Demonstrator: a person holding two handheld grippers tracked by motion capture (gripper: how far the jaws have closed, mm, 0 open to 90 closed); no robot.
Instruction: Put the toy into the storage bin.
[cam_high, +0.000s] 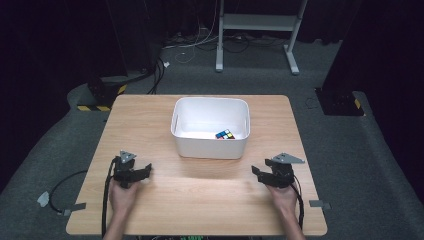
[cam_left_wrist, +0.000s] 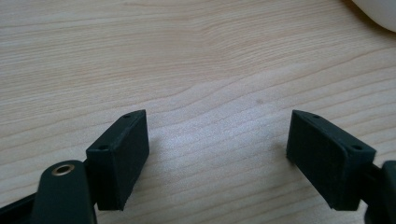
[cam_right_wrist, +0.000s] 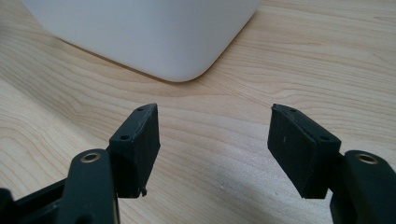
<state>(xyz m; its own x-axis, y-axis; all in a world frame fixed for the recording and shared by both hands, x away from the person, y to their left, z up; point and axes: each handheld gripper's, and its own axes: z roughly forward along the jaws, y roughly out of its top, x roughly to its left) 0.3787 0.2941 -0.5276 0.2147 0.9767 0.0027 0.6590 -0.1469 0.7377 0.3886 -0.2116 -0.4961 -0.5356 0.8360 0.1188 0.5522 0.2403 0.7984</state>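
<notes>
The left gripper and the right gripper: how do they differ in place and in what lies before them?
The left gripper rests at the table's left side, the right gripper at its right. The left gripper faces mostly bare wood; the right gripper faces a corner of the white bin. Both are open and hold nothing.

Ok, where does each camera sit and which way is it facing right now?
High view: above the person's side, looking forward and down on the table, bin and cube; both forearms, left gripper and right gripper show.
Left gripper view: rides the left gripper, facing bare tabletop, bin corner at top right; its open jaws show.
Right gripper view: rides the right gripper, facing the bin's rounded corner; open jaws show.
All share bin and table.
</notes>
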